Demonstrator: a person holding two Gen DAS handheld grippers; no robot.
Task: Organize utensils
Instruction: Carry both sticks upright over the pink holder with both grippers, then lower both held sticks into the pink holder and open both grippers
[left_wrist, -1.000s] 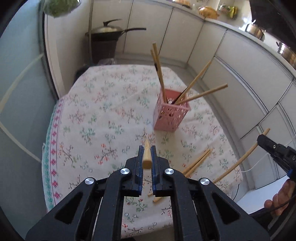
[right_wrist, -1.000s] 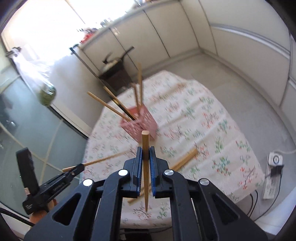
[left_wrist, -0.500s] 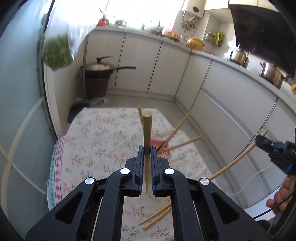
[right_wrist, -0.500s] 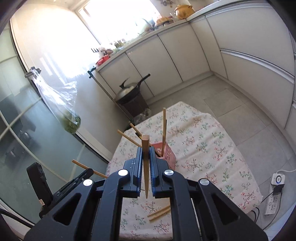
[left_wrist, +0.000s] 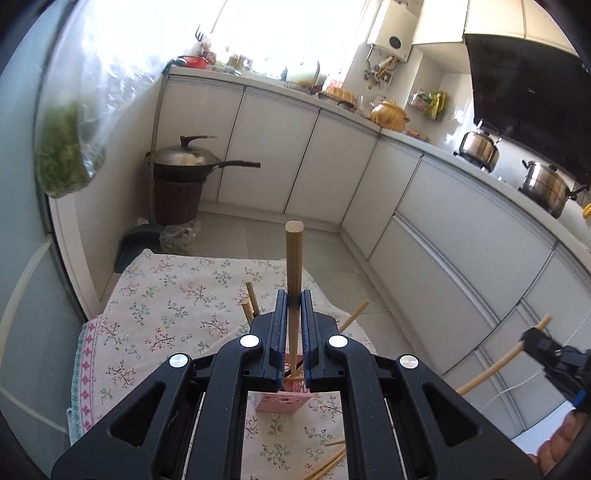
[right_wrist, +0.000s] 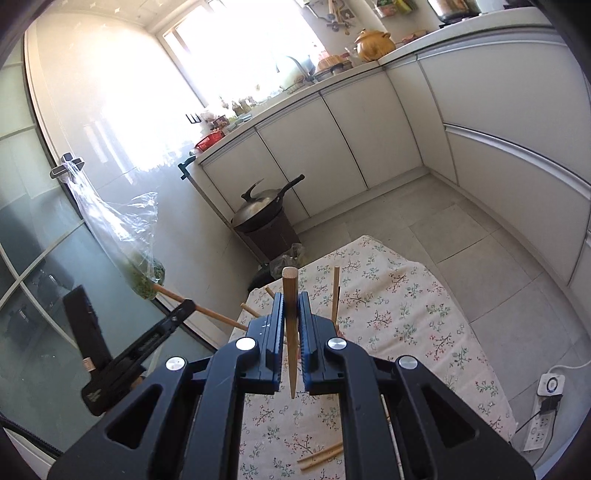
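Jaws, left wrist view: left gripper (left_wrist: 294, 301) pinching one chopstick (left_wrist: 294, 258), upright between them; pink basket (left_wrist: 284, 400) below on table (left_wrist: 166, 295), its contents mostly hidden.
Right wrist view: right gripper (right_wrist: 291, 308) jaws pinching second chopstick (right_wrist: 290, 295), upright, tip downward.

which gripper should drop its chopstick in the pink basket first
Probably the left. The left gripper is shut on a chopstick whose lower tip hangs right above the pink basket. The right gripper, also shut on a chopstick, shows no basket in its own view.
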